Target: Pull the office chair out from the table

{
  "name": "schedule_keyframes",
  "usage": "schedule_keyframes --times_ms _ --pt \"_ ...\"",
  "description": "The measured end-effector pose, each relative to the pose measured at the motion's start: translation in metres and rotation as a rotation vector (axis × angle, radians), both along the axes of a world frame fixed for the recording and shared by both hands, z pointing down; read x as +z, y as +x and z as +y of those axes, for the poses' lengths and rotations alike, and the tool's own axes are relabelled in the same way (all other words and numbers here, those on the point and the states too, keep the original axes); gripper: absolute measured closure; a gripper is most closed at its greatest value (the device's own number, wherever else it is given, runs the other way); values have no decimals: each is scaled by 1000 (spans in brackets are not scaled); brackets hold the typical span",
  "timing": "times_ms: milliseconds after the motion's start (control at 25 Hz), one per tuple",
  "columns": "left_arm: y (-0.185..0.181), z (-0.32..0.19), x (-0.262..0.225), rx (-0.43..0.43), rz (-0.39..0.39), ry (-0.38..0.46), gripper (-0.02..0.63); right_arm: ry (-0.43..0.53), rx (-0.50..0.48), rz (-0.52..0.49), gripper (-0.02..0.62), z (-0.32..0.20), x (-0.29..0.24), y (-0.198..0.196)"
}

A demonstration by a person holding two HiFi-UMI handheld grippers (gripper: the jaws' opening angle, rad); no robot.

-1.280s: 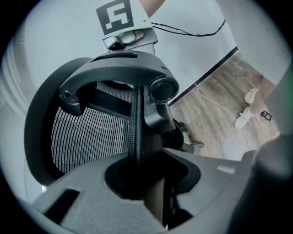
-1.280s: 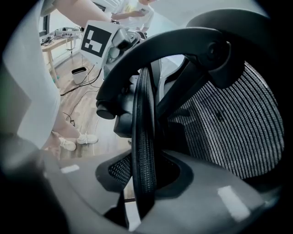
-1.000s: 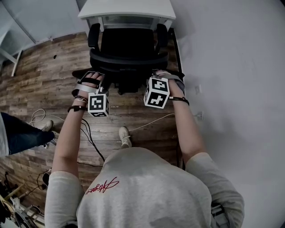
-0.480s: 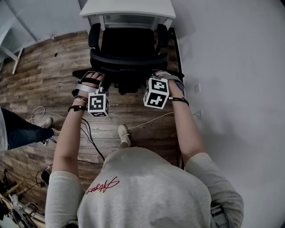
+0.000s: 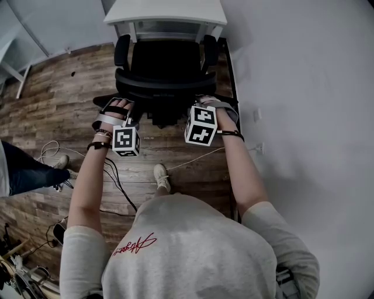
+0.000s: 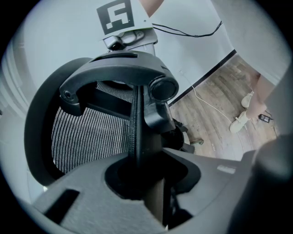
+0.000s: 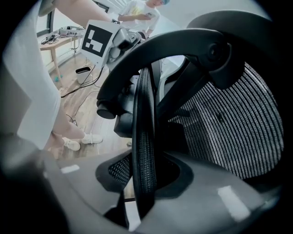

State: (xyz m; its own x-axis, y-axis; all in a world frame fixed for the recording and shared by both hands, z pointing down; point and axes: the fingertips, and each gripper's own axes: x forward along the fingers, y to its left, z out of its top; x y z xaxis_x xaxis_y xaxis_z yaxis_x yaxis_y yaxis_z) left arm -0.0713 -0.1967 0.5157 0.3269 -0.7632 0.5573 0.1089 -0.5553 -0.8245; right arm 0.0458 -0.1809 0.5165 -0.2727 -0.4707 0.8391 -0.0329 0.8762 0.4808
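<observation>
chair (image 5: 166, 64) (in left gripper (image 6: 143, 183), right gripper (image 7: 144, 180))

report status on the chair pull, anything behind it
Left gripper and right gripper both clamped on backrest rim. Office chair close to the table. White cable and shoe on the floor in the pull path.

free: floor (image 5: 52, 99) left of chair (image 5: 166, 64) | blocked: table (image 5: 166, 10) ahead, wall (image 5: 304, 87) right
</observation>
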Motion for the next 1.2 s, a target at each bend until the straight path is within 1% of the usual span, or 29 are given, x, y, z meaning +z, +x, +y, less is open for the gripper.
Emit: schedule_keyframes --times_ms 320,1200 --pt "-2 15 0 -1 0 9 506 7 3 -10 483 15 -4 -4" --pt "6 64 1 -16 -4 17 506 24 -20 -12 483 62 -2 4"
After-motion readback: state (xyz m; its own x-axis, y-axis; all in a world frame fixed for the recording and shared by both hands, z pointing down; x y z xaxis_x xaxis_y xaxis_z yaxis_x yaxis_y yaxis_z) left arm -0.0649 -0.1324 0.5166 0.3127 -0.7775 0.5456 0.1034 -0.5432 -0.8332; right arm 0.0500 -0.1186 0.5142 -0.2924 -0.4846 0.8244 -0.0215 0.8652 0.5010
